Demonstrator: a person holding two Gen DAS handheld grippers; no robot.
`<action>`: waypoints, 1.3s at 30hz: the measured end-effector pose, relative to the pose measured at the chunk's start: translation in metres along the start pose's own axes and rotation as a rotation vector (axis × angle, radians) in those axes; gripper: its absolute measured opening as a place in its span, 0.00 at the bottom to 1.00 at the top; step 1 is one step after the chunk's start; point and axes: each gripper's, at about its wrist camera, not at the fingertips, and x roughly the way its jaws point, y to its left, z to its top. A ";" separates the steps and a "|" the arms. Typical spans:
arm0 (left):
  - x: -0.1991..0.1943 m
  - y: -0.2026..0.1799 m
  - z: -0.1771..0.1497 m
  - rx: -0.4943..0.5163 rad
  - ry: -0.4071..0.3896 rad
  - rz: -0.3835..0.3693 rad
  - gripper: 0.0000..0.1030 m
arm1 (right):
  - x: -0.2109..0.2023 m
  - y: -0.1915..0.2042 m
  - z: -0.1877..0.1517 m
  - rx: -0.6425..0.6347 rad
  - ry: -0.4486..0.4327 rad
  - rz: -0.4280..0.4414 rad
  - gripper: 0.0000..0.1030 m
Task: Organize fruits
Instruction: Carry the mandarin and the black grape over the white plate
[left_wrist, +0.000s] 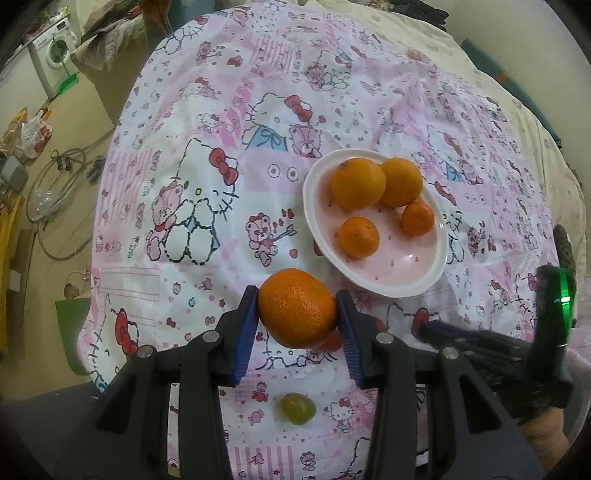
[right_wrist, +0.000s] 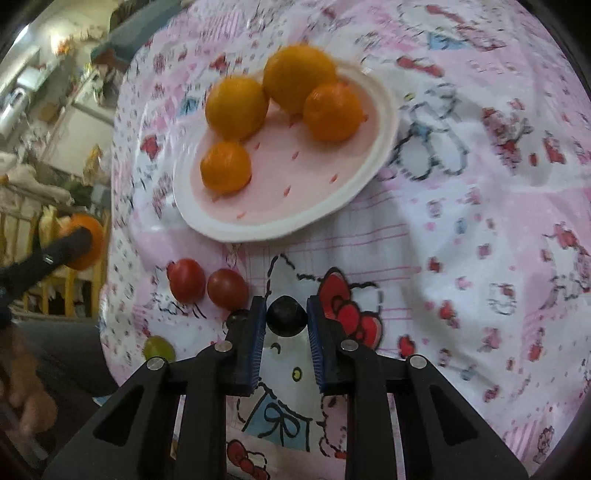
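A pink-and-white cartoon-cat print is being shown by the cloth (left_wrist: 207, 206). Pink inside a white rim is being displayed by the plate (left_wrist: 391, 273). Orange fruit (left_wrist: 297, 314), red tomatoes (right_wrist: 186, 280), a green grape (left_wrist: 297, 408) and blue-padded black fingers (left_wrist: 245, 328) are being recorded.

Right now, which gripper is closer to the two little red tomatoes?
Right. The right gripper sits just beside the tomatoes, gripping a dark grape; the left gripper holds an orange farther off.

Bed and room around it.
A pink cartoon-cat sheet (left_wrist: 207, 155) covers the bed. Beyond its left edge, on the floor: a white washer (left_wrist: 55, 51), coiled hose (left_wrist: 55, 184), a plastic bag (left_wrist: 35, 134) and a green bag (left_wrist: 72, 325).
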 end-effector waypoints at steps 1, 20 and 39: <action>0.000 0.000 0.000 0.001 -0.001 0.003 0.36 | -0.008 -0.004 0.000 0.013 -0.021 0.013 0.23; -0.003 -0.011 0.018 0.030 -0.080 -0.018 0.36 | -0.105 -0.008 0.034 0.021 -0.313 0.218 0.23; 0.085 -0.033 0.071 0.071 0.007 -0.063 0.36 | -0.057 -0.023 0.101 0.037 -0.217 0.183 0.23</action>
